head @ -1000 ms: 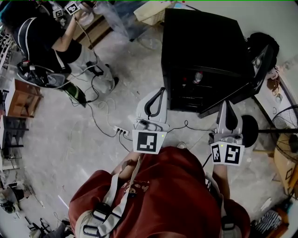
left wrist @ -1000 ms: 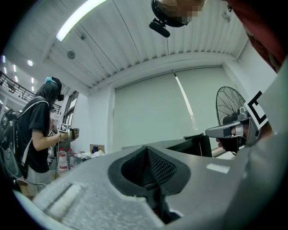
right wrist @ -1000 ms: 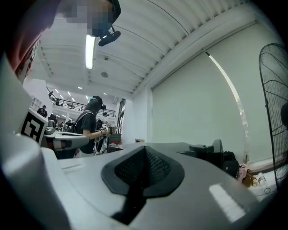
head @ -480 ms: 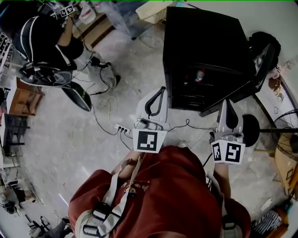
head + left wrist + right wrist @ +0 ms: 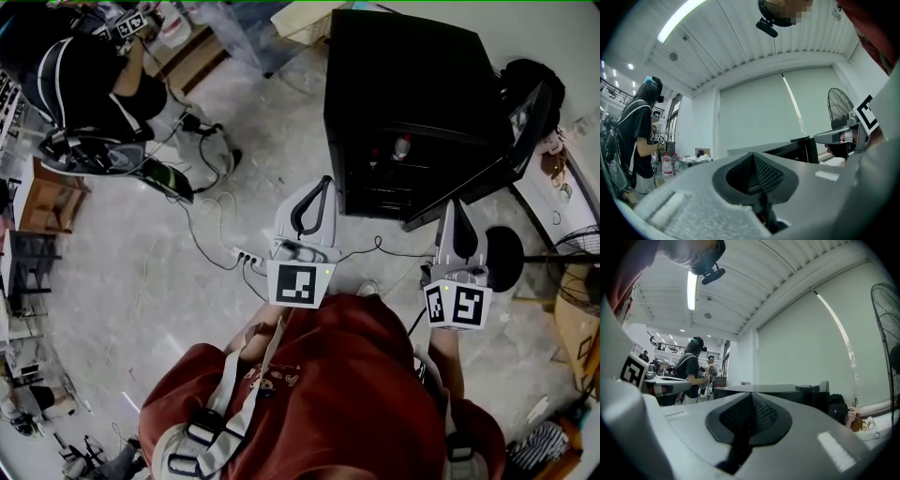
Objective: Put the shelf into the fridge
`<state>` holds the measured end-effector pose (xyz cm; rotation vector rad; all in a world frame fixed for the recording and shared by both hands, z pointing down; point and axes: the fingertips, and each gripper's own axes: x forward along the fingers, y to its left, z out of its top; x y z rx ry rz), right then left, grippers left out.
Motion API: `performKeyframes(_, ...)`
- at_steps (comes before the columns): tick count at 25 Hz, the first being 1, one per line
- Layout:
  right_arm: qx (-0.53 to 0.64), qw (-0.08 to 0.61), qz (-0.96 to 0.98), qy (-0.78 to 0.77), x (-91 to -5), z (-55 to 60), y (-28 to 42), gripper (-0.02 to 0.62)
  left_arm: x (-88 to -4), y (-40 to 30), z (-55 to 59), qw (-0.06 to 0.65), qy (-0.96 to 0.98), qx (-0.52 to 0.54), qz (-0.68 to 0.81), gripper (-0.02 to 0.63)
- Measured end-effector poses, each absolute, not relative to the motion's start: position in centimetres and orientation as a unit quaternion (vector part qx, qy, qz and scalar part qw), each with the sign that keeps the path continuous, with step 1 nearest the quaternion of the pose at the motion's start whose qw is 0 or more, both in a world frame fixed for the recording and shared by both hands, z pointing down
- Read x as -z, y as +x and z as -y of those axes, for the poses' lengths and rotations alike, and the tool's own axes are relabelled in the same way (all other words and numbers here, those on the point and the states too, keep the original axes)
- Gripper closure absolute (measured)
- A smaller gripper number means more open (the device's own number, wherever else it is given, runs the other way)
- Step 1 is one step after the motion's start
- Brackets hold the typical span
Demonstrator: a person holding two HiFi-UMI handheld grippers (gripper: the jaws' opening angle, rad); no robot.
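The black fridge [image 5: 403, 75] stands on the floor just ahead of me, its door [image 5: 521, 127] swung open to the right. A small bottle [image 5: 401, 147] shows in its dark opening. No loose shelf can be made out in any view. My left gripper [image 5: 325, 181] hovers in front of the fridge's lower left corner, jaws shut and empty. My right gripper [image 5: 455, 204] hangs below the open door, also shut with nothing in it. Over the closed tips of the left gripper [image 5: 753, 155] and the right gripper [image 5: 751, 395], the fridge top [image 5: 764, 390] shows.
Another person [image 5: 84, 75] with grippers stands at the far left. A power strip and cables [image 5: 246, 262] lie on the floor by my left gripper. A standing fan [image 5: 572, 272] and its round base [image 5: 506, 258] are at the right. A black bag [image 5: 530, 80] sits behind the fridge.
Both grippers have stayed almost still and shut. The other person at the far left has shifted position.
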<state>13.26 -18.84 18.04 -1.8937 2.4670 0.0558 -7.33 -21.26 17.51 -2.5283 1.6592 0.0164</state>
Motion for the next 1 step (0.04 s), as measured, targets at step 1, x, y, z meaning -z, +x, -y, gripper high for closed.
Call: performKeyframes(1,-0.017,0.015,-0.793,-0.609,-18.13,18.85,13.29,0.597,-17.57,-7.32,21.27,0.059,-0.835,-0.005,-0.548,0.600)
